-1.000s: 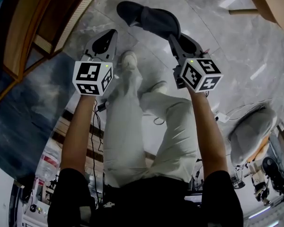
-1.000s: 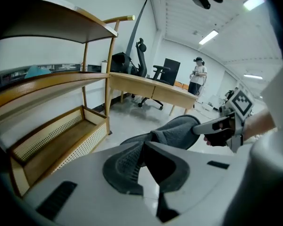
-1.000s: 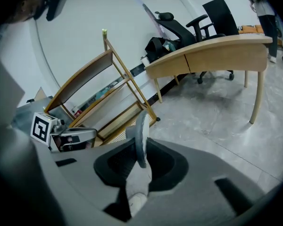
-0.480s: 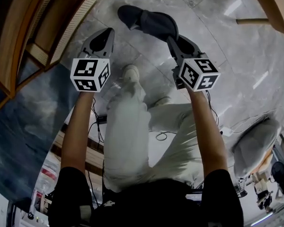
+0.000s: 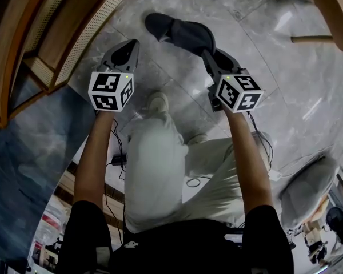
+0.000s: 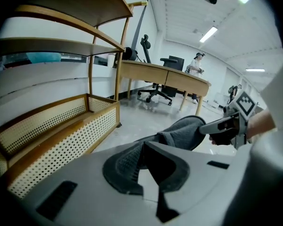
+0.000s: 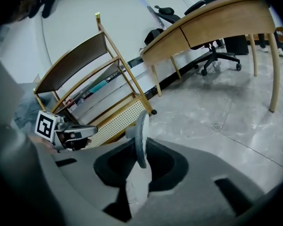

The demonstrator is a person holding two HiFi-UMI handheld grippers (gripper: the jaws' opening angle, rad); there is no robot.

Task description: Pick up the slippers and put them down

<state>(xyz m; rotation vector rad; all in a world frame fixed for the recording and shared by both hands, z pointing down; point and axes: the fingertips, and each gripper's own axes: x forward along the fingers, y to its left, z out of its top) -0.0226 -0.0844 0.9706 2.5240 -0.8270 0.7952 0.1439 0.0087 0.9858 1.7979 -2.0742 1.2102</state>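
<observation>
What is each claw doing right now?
Left claw: cannot be told; one end of the dark grey fabric slipper shows right at it.
Right claw: closed, holding that slipper by its edge.

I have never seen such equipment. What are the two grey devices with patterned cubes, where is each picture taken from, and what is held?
There is no robot: a person holds a gripper in each hand. One picture comes from a camera on the person's head, looking down at the floor; the other two come from cameras on the grippers. The right gripper is closed on a dark grey slipper, held off the floor. The left gripper appears to hold nothing; its tip is beside the slipper's toe. A wooden rack and a desk stand nearby.
</observation>
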